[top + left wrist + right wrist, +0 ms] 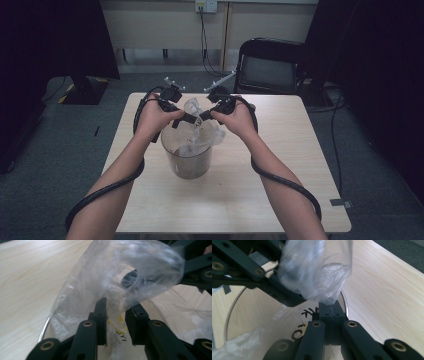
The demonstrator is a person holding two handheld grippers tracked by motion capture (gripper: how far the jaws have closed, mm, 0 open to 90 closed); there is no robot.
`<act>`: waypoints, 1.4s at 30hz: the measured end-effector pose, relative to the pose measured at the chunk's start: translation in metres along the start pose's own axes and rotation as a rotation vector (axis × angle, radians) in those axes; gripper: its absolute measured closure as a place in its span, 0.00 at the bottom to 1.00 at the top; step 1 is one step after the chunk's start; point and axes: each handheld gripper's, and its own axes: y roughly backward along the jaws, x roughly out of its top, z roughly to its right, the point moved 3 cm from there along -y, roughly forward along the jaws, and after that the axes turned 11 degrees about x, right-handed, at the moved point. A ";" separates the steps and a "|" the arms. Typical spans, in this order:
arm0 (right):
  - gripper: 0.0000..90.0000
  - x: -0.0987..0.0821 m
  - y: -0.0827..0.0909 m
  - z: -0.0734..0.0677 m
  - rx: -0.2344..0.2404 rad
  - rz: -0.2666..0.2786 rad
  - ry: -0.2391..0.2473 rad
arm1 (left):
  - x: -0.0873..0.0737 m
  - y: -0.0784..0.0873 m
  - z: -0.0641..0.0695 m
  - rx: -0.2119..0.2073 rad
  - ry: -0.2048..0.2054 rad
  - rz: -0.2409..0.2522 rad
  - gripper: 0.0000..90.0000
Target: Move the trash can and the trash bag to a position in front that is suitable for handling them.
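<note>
Left gripper view: bag [117, 285] btwn jaws.

Crinkled glossy clear plastic bag [199, 125], smooth transparent container [189, 162], matt pale wood table [280, 165]

Clear plastic bag [200, 131], pale wooden table [280, 150]

My table [280, 175] is a square one with a pale wood-grain top, standing on grey floor [60, 150]. One thing sits directly on it: a clear plastic bin [187, 161], upright, a little left of the middle and toward the far half.
</note>
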 end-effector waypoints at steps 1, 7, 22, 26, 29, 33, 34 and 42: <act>1.00 0.000 0.000 0.001 0.001 0.005 0.003 | -0.001 -0.001 0.000 0.004 -0.021 -0.029 0.85; 1.00 -0.011 0.004 0.013 -0.034 -0.006 -0.020 | -0.006 0.014 -0.001 0.020 -0.066 -0.076 0.99; 0.91 -0.011 0.018 0.015 0.000 0.064 -0.032 | -0.026 0.035 -0.045 0.105 -0.005 -0.038 0.96; 1.00 -0.007 0.015 0.016 -0.003 0.062 -0.026 | -0.020 0.037 -0.036 0.083 -0.050 -0.008 0.95; 1.00 -0.007 0.011 0.017 -0.039 0.026 -0.017 | -0.018 0.042 -0.028 0.060 -0.061 -0.008 0.85; 1.00 -0.012 0.012 0.011 -0.031 0.002 -0.014 | -0.019 0.047 -0.022 0.064 -0.048 0.023 0.66; 1.00 -0.013 0.013 0.009 -0.028 0.001 -0.013 | -0.021 0.048 -0.021 0.063 -0.045 0.022 0.66; 1.00 -0.013 0.021 -0.010 -0.032 0.009 0.008 | -0.028 0.059 -0.008 0.067 -0.012 0.052 0.45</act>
